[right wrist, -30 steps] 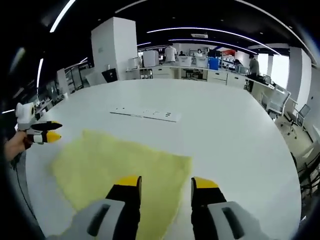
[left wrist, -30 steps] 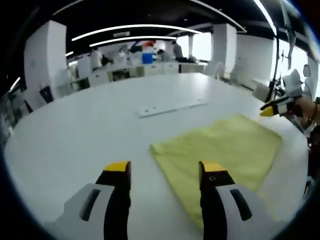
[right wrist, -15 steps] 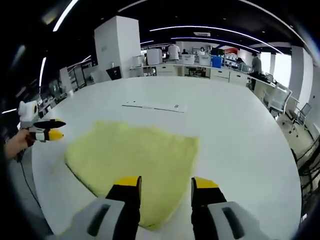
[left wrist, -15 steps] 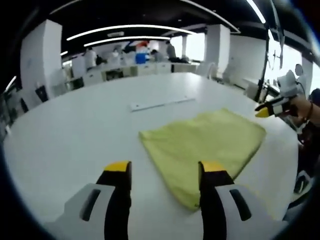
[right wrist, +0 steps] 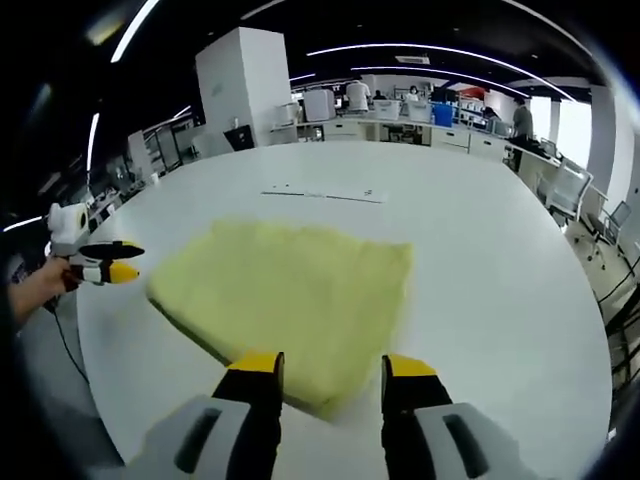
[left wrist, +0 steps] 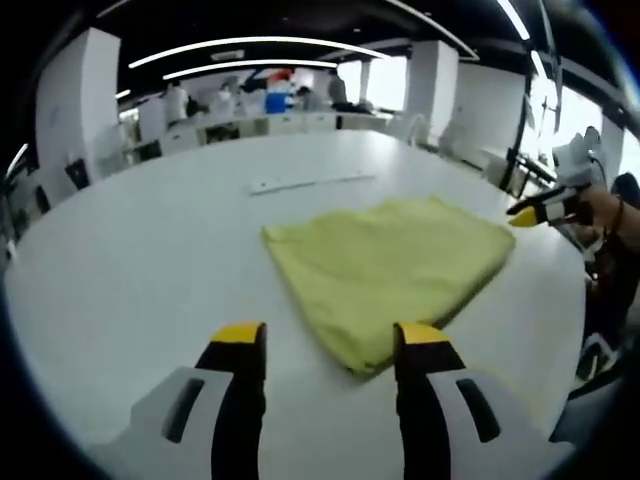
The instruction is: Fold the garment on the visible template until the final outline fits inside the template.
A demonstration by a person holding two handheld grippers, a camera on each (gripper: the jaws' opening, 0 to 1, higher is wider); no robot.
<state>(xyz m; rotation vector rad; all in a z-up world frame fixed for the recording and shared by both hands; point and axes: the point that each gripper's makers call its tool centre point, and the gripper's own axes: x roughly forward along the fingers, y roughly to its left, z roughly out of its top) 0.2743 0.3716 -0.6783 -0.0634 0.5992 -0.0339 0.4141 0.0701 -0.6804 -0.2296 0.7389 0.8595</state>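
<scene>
opposed low views, sharing yellow cloth (left wrist: 390, 265)

We can't read marks on the thin white strip (left wrist: 312, 183) beyond the yellow garment (left wrist: 390, 268), too small. Bench (right wrist: 500, 260) near edge cut off by frame. People and desks at back blurred.

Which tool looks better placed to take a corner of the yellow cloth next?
Right, narrowly. The folded yellow cloth's near corner lies just ahead of the open right tool. The open left tool faces the opposite corner, offset toward one jaw.
</scene>
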